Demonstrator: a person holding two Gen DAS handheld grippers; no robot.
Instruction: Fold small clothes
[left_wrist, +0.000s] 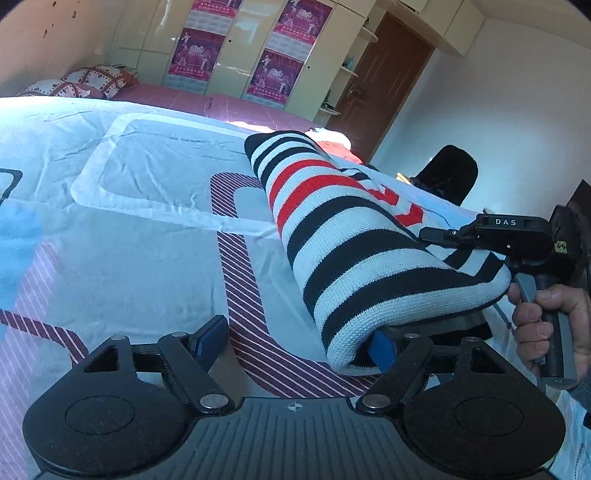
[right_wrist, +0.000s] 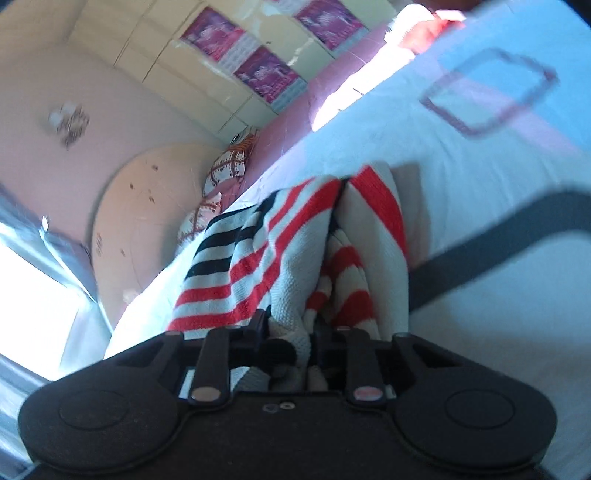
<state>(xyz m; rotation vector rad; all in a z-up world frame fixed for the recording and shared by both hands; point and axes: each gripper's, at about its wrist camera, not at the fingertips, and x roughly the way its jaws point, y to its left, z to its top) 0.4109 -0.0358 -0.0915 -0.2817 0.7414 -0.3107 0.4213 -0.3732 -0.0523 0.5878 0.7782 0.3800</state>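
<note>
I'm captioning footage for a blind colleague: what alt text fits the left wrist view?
A striped knit sweater, folded over, lies on a patterned bedspread. The left gripper is open beside its near end, while the right gripper pinches its far edge.

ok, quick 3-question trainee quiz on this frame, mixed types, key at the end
1. True or false: the right gripper is shut on the sweater.
2. Multiple choice: the left gripper is A) shut on the sweater, B) open, with one finger at the sweater's near fold, C) out of view.
3. Short answer: what does the sweater lie on?

Key
1. True. The right wrist view shows knit bunched between the closed jaws.
2. B. The left wrist view shows the fingers spread wide.
3. The bed, on its pale patterned cover.
</note>
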